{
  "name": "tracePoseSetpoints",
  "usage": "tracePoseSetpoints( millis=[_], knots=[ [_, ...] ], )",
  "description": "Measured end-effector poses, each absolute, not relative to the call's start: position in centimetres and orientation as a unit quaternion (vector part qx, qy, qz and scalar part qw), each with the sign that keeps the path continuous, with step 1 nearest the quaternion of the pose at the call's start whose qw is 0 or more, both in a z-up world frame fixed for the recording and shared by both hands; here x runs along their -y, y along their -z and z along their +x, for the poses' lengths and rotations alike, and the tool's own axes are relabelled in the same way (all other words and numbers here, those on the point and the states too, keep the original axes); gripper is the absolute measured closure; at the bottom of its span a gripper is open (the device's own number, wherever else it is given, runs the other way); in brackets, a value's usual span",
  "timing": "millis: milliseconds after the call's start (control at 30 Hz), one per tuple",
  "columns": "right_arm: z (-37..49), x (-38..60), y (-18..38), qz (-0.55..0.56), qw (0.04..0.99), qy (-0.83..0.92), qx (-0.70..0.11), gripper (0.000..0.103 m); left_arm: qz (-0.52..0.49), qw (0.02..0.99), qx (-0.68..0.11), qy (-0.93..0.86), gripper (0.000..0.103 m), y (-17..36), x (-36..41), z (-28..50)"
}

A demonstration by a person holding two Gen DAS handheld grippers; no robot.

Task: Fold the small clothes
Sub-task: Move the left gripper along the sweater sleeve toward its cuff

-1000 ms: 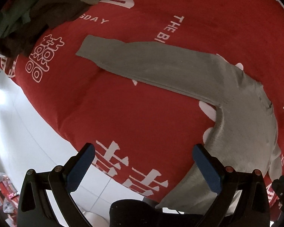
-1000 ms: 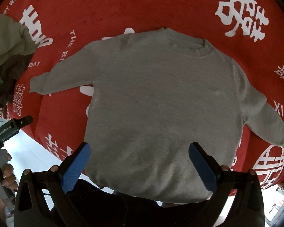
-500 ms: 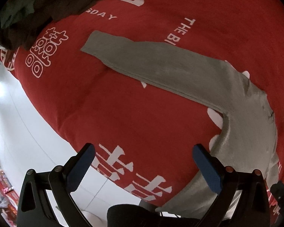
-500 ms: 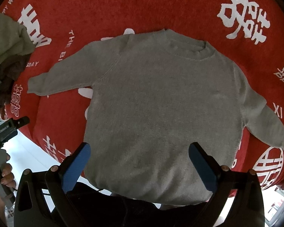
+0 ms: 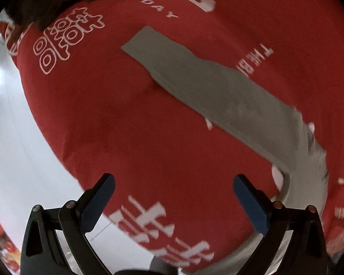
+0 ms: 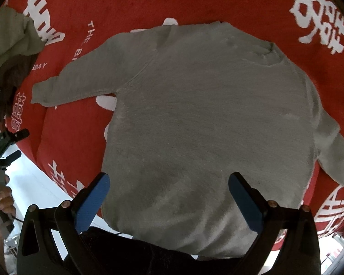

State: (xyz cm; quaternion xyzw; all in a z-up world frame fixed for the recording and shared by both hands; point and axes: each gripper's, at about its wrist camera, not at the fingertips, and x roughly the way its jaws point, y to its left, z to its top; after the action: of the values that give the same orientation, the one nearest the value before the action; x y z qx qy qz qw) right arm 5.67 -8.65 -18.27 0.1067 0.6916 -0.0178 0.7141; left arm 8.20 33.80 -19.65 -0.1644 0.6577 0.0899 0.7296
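Sweater (image 6: 206,119) lies flat on red cloth (image 6: 149,2), no fold yet. Left gripper (image 5: 174,197) and right gripper (image 6: 169,194) both wide apart, empty.

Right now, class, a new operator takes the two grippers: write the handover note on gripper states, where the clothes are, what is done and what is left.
Left gripper: open, empty, above the red cloth, facing the sweater's outstretched sleeve.
Right gripper: open, empty, over the hem of the grey sweater.
The sweater lies flat, both sleeves spread out.
A pile of other clothes sits at the cloth's far left.
Done: sweater laid out. Left: every fold; probably the sleeves first, then the pile.
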Motion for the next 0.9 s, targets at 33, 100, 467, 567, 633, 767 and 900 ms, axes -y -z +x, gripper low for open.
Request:
tracePoseSetpoints(
  millis=[33, 100, 467, 567, 633, 767, 900],
  knots=[
    [5.8, 8.5, 18.6, 0.105, 0.715, 0.016, -0.691, 0.000, -0.171, 0.732, -0.653, -0.092, 0.000, 20.1, -34.2, 8.6],
    [6.2, 8.0, 19.2, 0.100, 0.716, 0.009, -0.690, 0.000, -0.180, 0.737, -0.645, -0.091, 0.000, 21.2, -34.9, 9.6],
    [8.5, 3.7, 22.9, 0.075, 0.730, -0.057, -0.677, 0.000, -0.222, 0.755, -0.615, -0.047, 0.000, 27.9, -37.1, 16.1],
    [9.0, 2.7, 23.5, 0.078, 0.730, -0.070, -0.675, 0.000, -0.262, 0.746, -0.611, -0.044, 0.000, 29.6, -38.5, 17.3],
    [9.3, 2.2, 23.8, 0.082, 0.730, -0.077, -0.674, 0.000, -0.295, 0.743, -0.599, -0.043, 0.000, 30.1, -39.0, 17.7],
    [9.7, 1.4, 24.2, 0.089, 0.729, -0.088, -0.673, 0.000, -0.316, 0.750, -0.581, -0.009, 0.000, 29.7, -38.2, 18.6],
    [10.1, 1.1, 24.5, 0.094, 0.729, -0.095, -0.671, 0.000, -0.277, 0.769, -0.576, 0.007, 0.000, 29.4, -35.9, 20.0]
  ],
)
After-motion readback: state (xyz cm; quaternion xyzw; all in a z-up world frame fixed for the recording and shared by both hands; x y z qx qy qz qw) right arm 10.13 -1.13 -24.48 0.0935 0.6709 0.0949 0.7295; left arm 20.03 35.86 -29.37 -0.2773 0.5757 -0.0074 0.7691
